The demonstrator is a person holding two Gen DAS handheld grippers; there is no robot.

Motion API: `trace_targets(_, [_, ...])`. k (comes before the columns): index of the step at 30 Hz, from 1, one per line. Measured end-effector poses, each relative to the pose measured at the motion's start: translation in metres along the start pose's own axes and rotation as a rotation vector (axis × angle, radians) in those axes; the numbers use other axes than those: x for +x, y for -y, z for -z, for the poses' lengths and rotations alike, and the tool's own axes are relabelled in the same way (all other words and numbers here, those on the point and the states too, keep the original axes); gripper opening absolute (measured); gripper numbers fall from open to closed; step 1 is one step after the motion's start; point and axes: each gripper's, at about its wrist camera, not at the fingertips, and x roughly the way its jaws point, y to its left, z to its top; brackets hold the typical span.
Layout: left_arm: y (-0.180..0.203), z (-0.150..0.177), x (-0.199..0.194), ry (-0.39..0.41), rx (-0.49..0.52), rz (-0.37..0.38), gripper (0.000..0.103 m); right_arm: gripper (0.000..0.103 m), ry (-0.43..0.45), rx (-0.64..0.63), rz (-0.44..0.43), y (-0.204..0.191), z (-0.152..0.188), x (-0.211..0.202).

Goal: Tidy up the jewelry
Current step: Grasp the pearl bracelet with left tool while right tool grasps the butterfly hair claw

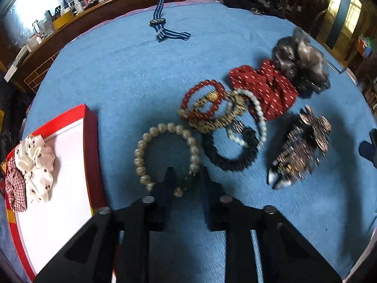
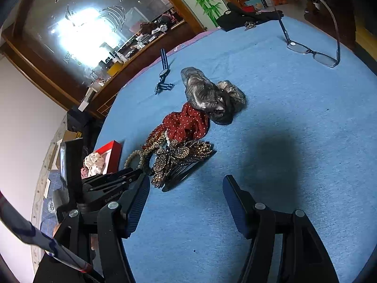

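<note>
In the left wrist view a cream pearl bracelet (image 1: 165, 151) lies on the blue cloth, and my left gripper (image 1: 186, 179) straddles its near edge, jaws narrowly apart around its dark green bead (image 1: 188, 181). Beyond lie red bead and gold bangles (image 1: 207, 106), a black scrunchie (image 1: 231, 151), a white bead string (image 1: 256, 115), a red dotted scrunchie (image 1: 264, 87), a grey scrunchie (image 1: 299, 61) and a rhinestone hair clip (image 1: 301, 148). A red box (image 1: 89, 141) at the left holds a white scrunchie (image 1: 37, 162). My right gripper (image 2: 186, 188) is open and empty beside the hair clip (image 2: 179, 160).
A striped watch (image 1: 160, 23) lies at the far side of the blue cloth (image 1: 117, 70). Glasses (image 2: 313, 52) sit at the far right in the right wrist view, with dark clothing (image 2: 245, 16) at the table's back edge. A wooden counter runs behind.
</note>
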Motion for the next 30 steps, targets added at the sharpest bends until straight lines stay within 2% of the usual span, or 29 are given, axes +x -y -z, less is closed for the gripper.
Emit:
trace_targets(3, [0.006, 0.014, -0.008, 0.004, 0.003, 0.023, 0.011, 0.070, -0.021, 0.007, -0.001, -0.006, 0.000, 0.009])
trace_targets(10, [0.007, 0.044, -0.024, 0.014, -0.039, 0.089, 0.011, 0.071, -0.071, 0.018, 0.030, -0.028, -0.005, 0.042])
trace_targets(16, [0.009, 0.053, -0.035, 0.042, -0.041, 0.101, 0.011, 0.074, -0.077, 0.029, 0.189, -0.044, -0.017, 0.074])
trace_targets(18, [0.008, 0.053, -0.035, 0.043, -0.046, 0.106, 0.011, 0.079, -0.083, -0.008, 0.297, -0.052, -0.019, 0.086])
trace_targets(22, [0.005, 0.054, -0.034, 0.038, -0.055, 0.114, 0.011, 0.079, -0.114, -0.056, 0.370, -0.049, -0.017, 0.101])
trace_targets(30, [0.008, 0.052, -0.029, 0.033, -0.055, 0.126, 0.011, 0.053, -0.080, -0.090, 0.386, -0.018, -0.017, 0.068])
